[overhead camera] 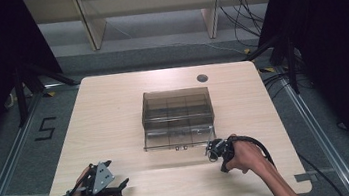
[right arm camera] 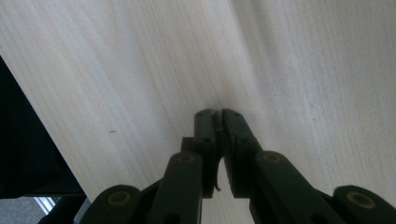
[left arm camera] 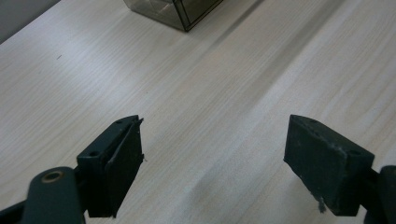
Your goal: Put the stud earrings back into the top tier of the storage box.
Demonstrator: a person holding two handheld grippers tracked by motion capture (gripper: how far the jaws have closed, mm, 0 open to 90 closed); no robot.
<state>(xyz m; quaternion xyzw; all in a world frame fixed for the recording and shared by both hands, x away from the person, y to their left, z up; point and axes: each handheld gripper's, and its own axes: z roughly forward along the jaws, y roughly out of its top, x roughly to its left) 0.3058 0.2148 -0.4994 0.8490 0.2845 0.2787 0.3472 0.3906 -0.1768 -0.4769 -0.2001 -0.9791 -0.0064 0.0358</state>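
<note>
My right tool (overhead camera: 212,149), jaws pressed together on nothing I can make out, sits just off the near right corner of the clear plastic organizer box (overhead camera: 178,117) mid-table (overhead camera: 113,110), closer than my wide-open left tool (overhead camera: 118,188).

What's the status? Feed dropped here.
Left claw open, idle on table. Right claw shut, tips down by organizer box front corner. Nothing in the way.

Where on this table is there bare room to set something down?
Bare wood lies left and right of the clear compartment box, behind it up to the round grommet, and between the left gripper and right gripper. It is tightest at the box's front right corner, by the right gripper.
</note>
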